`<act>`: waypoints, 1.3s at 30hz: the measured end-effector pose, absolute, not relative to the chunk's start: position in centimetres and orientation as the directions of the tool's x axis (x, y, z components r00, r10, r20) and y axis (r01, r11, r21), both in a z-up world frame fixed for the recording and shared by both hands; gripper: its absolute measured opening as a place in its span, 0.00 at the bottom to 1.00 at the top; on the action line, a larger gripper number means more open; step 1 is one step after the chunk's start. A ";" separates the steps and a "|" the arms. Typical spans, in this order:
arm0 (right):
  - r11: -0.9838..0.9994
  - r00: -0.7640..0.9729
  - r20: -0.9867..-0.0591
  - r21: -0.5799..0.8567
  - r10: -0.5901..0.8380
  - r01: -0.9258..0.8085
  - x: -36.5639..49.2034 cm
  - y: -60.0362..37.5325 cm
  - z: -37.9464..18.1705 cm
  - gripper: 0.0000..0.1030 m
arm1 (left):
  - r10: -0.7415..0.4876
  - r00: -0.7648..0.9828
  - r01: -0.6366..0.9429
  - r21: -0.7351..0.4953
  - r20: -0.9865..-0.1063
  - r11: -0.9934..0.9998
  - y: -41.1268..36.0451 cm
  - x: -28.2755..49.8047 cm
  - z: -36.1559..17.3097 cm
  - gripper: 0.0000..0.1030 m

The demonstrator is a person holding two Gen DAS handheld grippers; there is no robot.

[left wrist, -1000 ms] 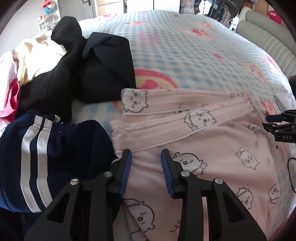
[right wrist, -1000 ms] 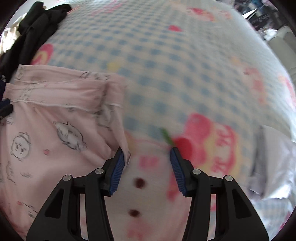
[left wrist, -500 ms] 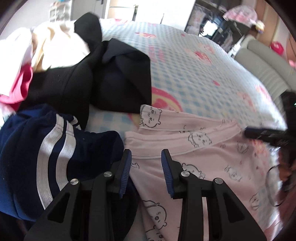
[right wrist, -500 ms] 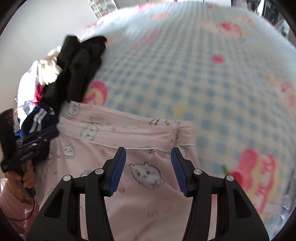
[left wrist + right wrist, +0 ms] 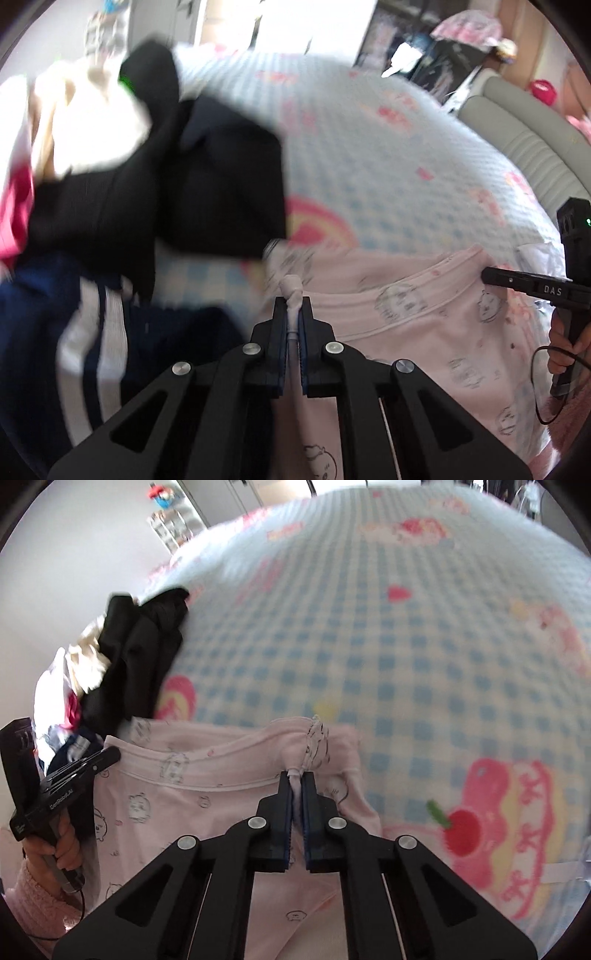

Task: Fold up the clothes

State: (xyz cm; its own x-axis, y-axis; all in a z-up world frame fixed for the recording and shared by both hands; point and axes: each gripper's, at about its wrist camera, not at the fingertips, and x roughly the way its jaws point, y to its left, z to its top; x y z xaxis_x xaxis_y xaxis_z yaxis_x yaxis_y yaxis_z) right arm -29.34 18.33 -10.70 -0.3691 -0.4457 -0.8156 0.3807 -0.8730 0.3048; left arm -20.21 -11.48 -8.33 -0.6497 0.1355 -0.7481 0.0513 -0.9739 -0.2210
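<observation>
Pale pink pyjama trousers (image 5: 424, 332) printed with small cartoon animals lie on the bed, waistband towards the far side. My left gripper (image 5: 293, 306) is shut on the left end of the waistband, a pinch of pink cloth sticking up between its blue pads. My right gripper (image 5: 297, 781) is shut on the right end of the same waistband (image 5: 229, 771), where the cloth bunches. Each gripper shows in the other's view: the right gripper (image 5: 535, 288) at the far right, the left gripper (image 5: 74, 771) at the far left, each held by a hand.
A heap of unfolded clothes lies to the left: a black garment (image 5: 207, 184), navy trousers with white stripes (image 5: 74, 332), cream and pink pieces (image 5: 85, 122). The blue-checked bedspread (image 5: 406, 646) stretches beyond. A grey upholstered edge (image 5: 528, 147) runs along the right.
Both grippers went from open to shut, each pinching an end of the pink waistband. The left gripper moved forward to the waistband's left end; the right one swung left onto its right end.
</observation>
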 end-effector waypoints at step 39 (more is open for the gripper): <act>-0.908 -0.402 -0.818 0.326 -0.411 0.265 -29.7 21.4 -10.5 0.21 | 0.104 -0.543 0.102 -0.189 -0.833 -0.977 -10.0 -25.0 -10.2 0.20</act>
